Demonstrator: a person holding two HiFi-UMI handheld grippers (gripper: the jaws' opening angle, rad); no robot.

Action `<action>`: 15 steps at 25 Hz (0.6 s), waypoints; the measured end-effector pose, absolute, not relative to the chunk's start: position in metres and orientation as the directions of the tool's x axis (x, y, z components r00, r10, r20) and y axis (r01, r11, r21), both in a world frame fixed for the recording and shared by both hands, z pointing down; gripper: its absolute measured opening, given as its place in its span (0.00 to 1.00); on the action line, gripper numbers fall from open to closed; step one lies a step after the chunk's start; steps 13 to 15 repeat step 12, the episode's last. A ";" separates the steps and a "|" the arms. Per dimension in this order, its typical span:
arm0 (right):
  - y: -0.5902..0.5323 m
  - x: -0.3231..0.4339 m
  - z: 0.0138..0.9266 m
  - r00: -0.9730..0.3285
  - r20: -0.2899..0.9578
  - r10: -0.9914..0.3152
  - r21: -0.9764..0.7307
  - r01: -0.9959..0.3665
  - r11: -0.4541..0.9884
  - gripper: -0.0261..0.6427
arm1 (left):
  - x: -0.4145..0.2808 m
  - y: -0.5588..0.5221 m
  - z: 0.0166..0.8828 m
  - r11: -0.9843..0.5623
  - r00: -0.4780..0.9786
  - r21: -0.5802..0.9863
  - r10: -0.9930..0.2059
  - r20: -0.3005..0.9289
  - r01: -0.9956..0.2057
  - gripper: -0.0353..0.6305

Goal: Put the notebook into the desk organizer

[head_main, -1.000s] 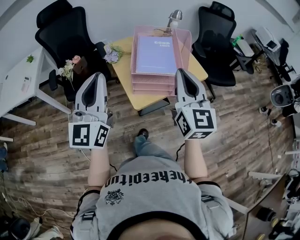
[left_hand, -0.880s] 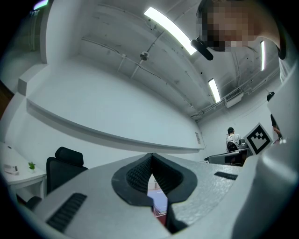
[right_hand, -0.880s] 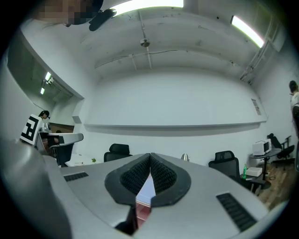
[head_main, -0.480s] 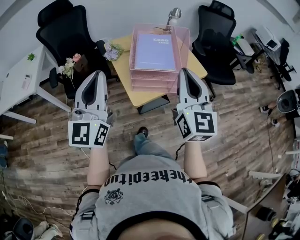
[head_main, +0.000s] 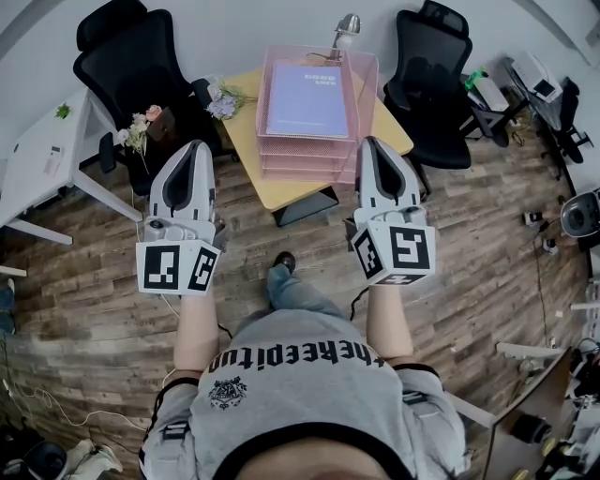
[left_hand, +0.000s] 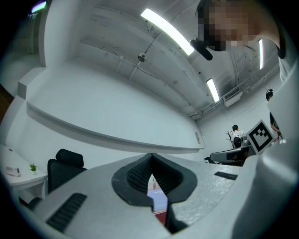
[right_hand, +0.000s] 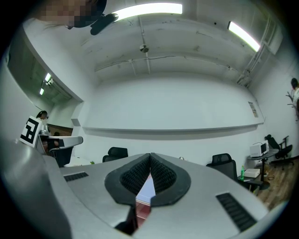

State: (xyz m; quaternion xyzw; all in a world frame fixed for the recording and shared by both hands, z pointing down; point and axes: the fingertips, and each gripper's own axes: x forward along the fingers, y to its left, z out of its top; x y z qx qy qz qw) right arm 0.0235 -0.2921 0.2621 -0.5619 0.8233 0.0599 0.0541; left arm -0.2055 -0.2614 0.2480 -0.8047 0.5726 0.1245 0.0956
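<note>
Head view: left tongs (head_main: 195, 147) and right tongs (head_main: 367, 142) each pressed fully together, gripping nothing

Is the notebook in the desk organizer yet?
In: the notebook lies flat in the top tray of the pink desk organizer.

Open floor (head_main: 253, 234) runs to the worktop's (head_main: 286, 192) near edge. A left chair (head_main: 131, 61) and right chair (head_main: 427, 84) flank it (both black); flowers (head_main: 223, 106) crowd the desk organizer's (head_main: 364, 84) left, with a lamp (head_main: 348, 26) behind.
</note>
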 end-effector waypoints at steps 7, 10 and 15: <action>-0.285 0.026 0.260 -0.369 -0.163 -0.915 0.031 -0.929 0.369 0.04 | -0.201 -0.254 0.249 -0.324 0.312 -0.011 -0.900 -0.304 -0.946 0.06; -0.282 0.027 0.260 -0.370 -0.164 -0.914 0.027 -0.928 0.371 0.04 | -0.200 -0.251 0.250 -0.322 0.310 -0.012 -0.901 -0.303 -0.947 0.06; -0.280 0.027 0.261 -0.372 -0.165 -0.913 0.028 -0.927 0.373 0.04 | -0.200 -0.248 0.250 -0.321 0.309 -0.012 -0.901 -0.303 -0.947 0.06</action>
